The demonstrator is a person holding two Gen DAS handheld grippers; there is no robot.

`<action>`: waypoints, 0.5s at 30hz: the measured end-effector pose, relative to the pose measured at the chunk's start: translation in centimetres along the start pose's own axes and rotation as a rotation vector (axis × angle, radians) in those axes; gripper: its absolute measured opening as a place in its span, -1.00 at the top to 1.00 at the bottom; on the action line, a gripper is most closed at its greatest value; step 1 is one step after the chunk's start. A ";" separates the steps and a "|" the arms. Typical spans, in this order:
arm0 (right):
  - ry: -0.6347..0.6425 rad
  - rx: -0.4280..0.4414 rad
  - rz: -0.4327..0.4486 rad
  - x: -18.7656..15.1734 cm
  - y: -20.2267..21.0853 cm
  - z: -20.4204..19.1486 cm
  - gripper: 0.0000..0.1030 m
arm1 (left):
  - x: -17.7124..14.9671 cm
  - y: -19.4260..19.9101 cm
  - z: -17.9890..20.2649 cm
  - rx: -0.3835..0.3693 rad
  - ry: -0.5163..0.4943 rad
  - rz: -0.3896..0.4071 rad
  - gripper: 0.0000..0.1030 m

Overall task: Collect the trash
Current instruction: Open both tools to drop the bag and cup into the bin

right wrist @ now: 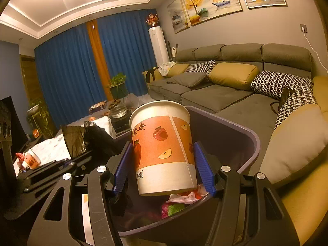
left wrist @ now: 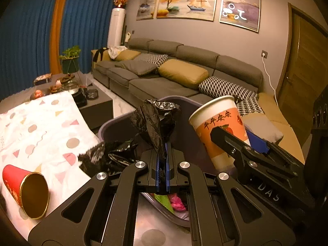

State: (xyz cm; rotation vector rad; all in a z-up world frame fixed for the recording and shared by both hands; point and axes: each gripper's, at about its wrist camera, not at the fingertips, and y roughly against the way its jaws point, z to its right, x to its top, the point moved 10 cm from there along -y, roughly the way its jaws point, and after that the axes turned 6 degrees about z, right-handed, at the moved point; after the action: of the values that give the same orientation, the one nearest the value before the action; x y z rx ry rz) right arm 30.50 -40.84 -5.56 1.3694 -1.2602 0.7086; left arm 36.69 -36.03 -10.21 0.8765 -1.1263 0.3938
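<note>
orange-and-white paper cup with apple print point(right wrist: 164, 149), upright with a slight tilt, pinched at its sides between the blue pads point(right wrist: 203, 168) of the right gripper point(right wrist: 162, 169); jaws standing about half wide on the cup wall. held over the open mouth of a purple-grey plastic waste bin point(right wrist: 250, 135), base just above the coloured wrappers and scraps point(right wrist: 180, 203) lying inside. same cup point(left wrist: 217, 131) seen from the left wrist view, tilted, with the right gripper point(left wrist: 235, 141) reaching in from the right.

crumpled black plastic bin liner point(left wrist: 157, 121) clamped between the blue pads of the left gripper point(left wrist: 162, 164), jaws nearly together, a bunch of liner standing up above the fingertips and the rest draped over the near-left bin rim point(left wrist: 114, 123).

left of the bin, a table under a white cloth with pastel triangles and dots point(left wrist: 41, 135); on it a red paper cup with gold lining point(left wrist: 26, 192) lying on its side, mouth toward the camera. second orange-and-white cup point(right wrist: 32, 160) standing further off in the right wrist view.

beyond, a long grey sofa point(left wrist: 164, 82) with mustard and houndstooth cushions, blue curtains point(left wrist: 26, 41), three framed paintings point(left wrist: 186, 2) on the wall.
</note>
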 end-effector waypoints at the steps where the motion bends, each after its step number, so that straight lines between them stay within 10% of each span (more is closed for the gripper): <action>1: -0.003 0.002 -0.002 0.1 -0.1 0.1 -0.17 | -0.2 -0.1 0.0 -0.004 -0.002 -0.011 0.92; 7: -0.019 0.002 -0.017 -0.2 -0.5 0.3 -0.18 | -1.1 -0.4 -0.2 0.005 -0.007 -0.042 0.70; 15: -0.021 0.016 -0.025 -0.3 -0.6 0.2 -0.35 | -2.1 -0.2 -1.0 0.037 0.001 -0.064 -0.28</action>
State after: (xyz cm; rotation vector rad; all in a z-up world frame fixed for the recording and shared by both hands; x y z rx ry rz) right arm 30.93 -41.02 -6.07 1.4066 -1.2541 0.6892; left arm 36.60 -35.09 -12.39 0.9419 -1.0903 0.3631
